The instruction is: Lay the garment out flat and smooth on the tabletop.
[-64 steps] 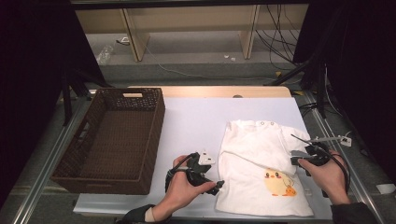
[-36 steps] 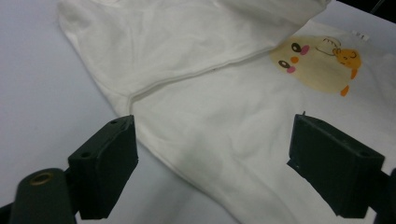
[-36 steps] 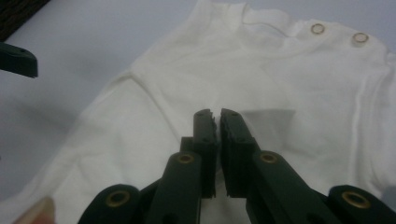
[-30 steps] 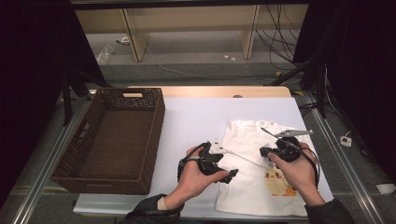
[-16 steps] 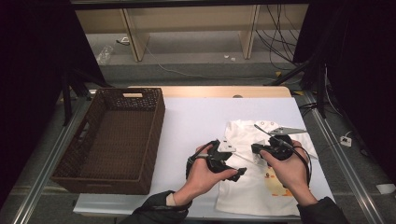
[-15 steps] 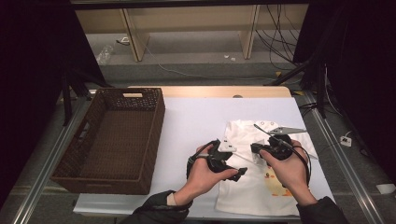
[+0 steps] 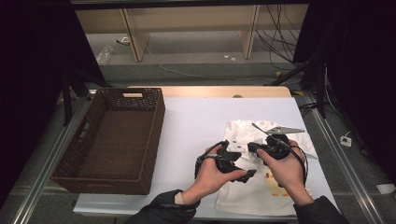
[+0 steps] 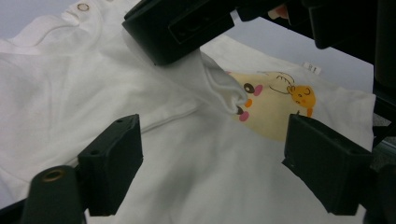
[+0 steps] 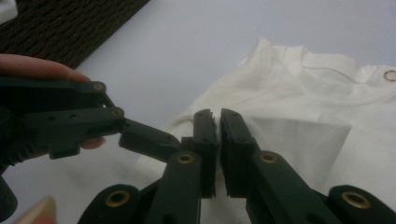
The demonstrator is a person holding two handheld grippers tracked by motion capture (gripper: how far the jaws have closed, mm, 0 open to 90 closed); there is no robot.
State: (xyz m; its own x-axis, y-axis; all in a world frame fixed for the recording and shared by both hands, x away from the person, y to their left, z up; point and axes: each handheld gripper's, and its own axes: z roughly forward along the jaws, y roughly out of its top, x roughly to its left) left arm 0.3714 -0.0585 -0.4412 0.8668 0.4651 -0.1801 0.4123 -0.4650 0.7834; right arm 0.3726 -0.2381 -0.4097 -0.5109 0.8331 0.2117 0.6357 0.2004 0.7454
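Now | white table (image 7: pixel 196 121), dark room | left gripper (image 7: pixel 236 161) closing, empty | right gripper (image 7: pixel 254 148) pinching white shirt (image 7: pixel 243 196)

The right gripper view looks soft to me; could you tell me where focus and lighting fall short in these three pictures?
In the right gripper view the basket and the shirt are blurred, and a fingertip at the lower left is a smear; in the left gripper view the shirt's cartoon print is fairly sharp, while the near jaws are soft; in the high view the table is evenly lit, the surroundings dark.

White shirt (image 7: pixel 275 186) with yellow cartoon print, dark brown wicker basket (image 7: pixel 112 135), black tools
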